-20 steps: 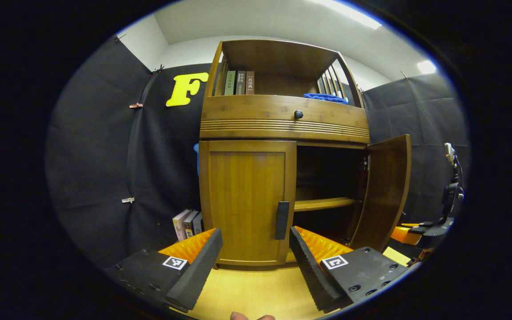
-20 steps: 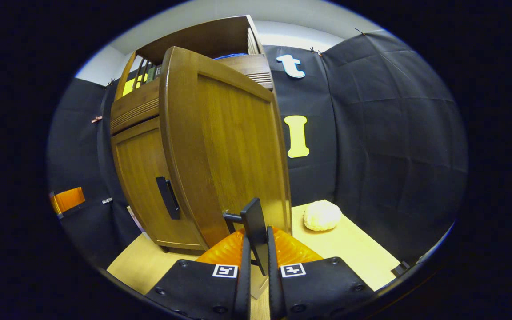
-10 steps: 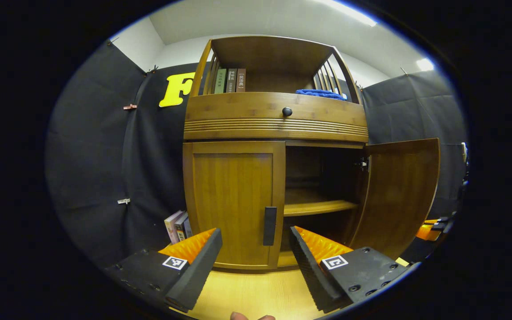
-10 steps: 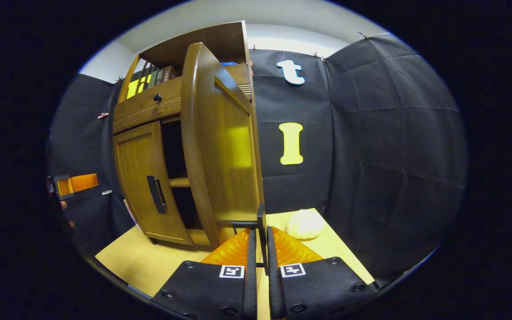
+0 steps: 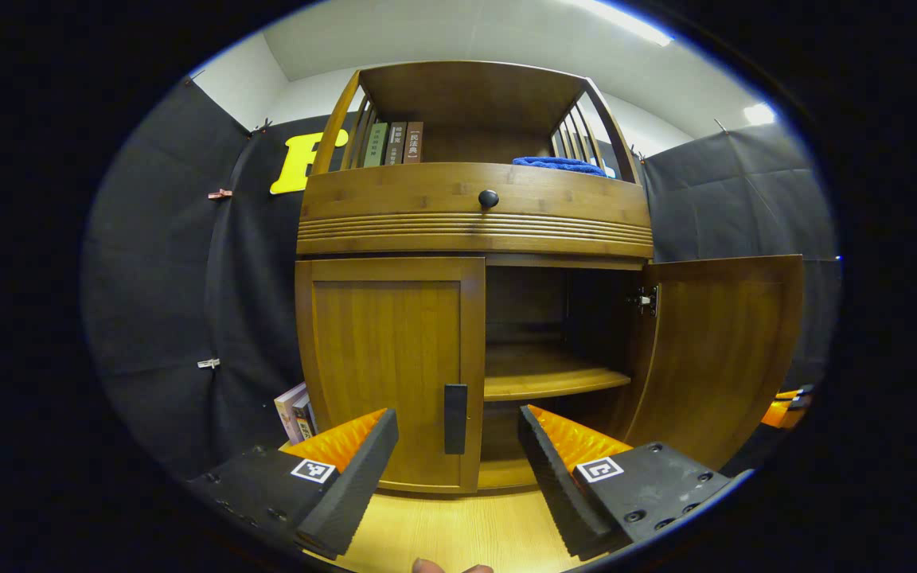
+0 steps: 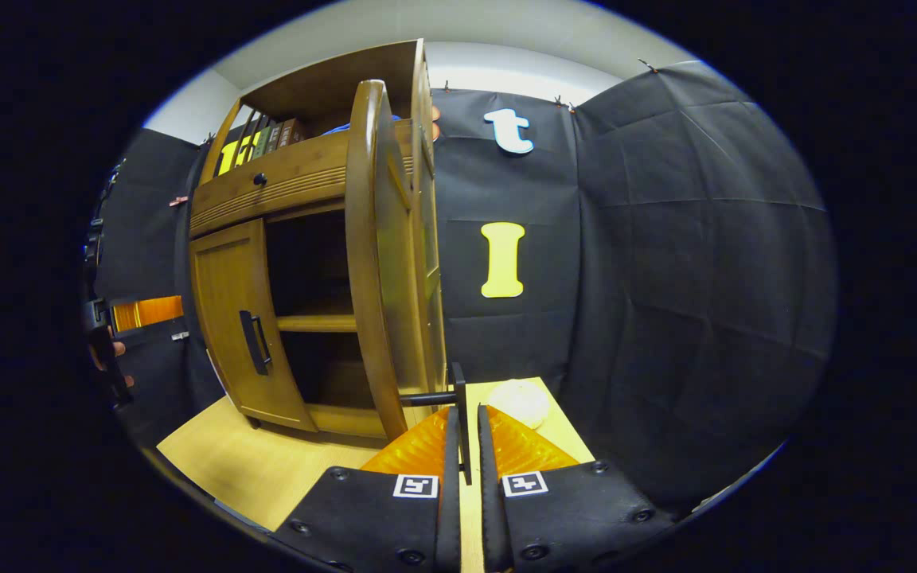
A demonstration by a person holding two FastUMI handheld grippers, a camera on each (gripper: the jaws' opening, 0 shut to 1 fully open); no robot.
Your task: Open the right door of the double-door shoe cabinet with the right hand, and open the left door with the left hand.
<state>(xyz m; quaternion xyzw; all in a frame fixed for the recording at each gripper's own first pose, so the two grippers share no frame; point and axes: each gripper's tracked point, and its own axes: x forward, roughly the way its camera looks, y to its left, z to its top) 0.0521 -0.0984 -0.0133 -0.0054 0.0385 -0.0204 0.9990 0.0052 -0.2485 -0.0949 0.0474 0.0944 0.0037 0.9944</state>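
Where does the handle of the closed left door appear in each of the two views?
Left gripper view: the left door handle sits low at centre, on the closed left door's right edge, between the open left gripper fingers.
Right gripper view: the same handle is at left of centre, on the closed door.
Shared landmark: the round drawer knob above the doors.

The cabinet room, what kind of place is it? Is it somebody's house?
Probably not a house: it looks like a test booth set up like a home corner. Black cloth hangs as walls, the wooden shoe cabinet stands on a pale tabletop, and books sit on its top shelf.
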